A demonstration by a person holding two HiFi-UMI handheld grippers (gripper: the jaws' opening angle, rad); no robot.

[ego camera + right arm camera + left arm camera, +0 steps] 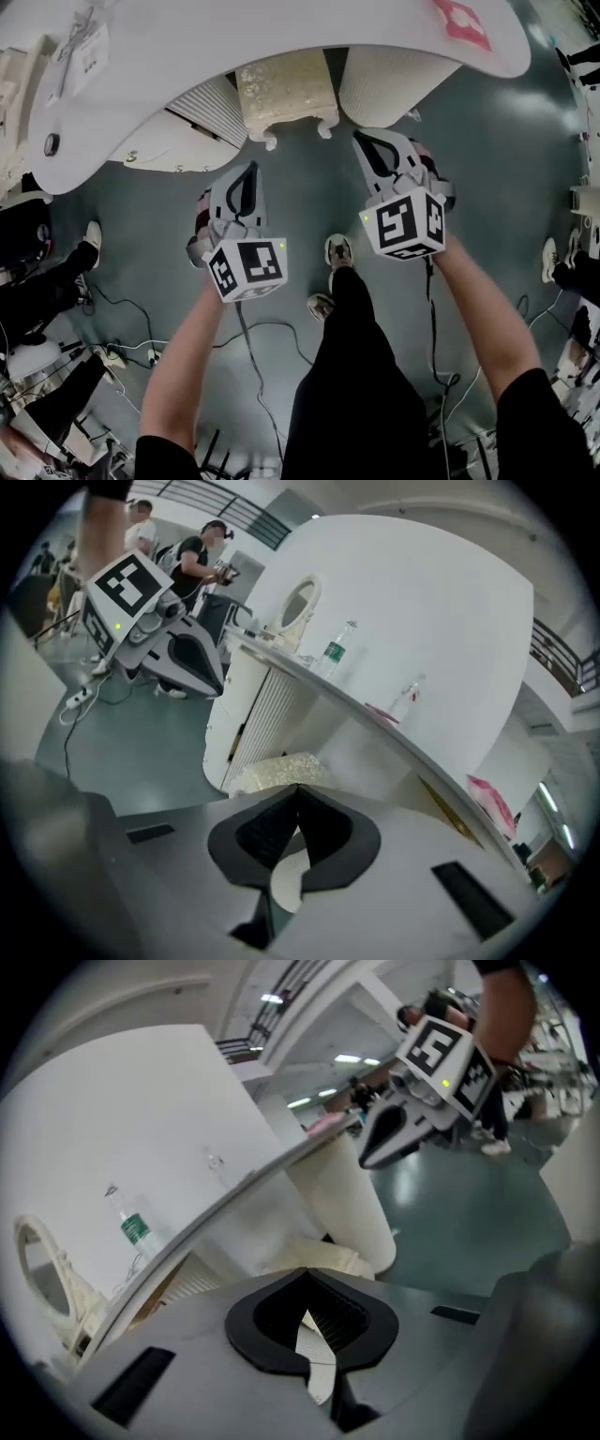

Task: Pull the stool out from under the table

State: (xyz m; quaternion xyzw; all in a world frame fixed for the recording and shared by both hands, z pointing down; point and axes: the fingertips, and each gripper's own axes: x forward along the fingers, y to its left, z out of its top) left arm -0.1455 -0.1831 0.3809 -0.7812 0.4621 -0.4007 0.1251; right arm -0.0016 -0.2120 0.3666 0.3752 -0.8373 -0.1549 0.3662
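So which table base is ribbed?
The base left of the stool, on the left gripper's side; the other base is smooth.

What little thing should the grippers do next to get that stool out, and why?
Probably reach both forward to the stool's near edge, opening them on the way. The stool sits tucked under the table. The left gripper and right gripper hang short of it, touching nothing, and both are shut and empty, so they can't pull yet.
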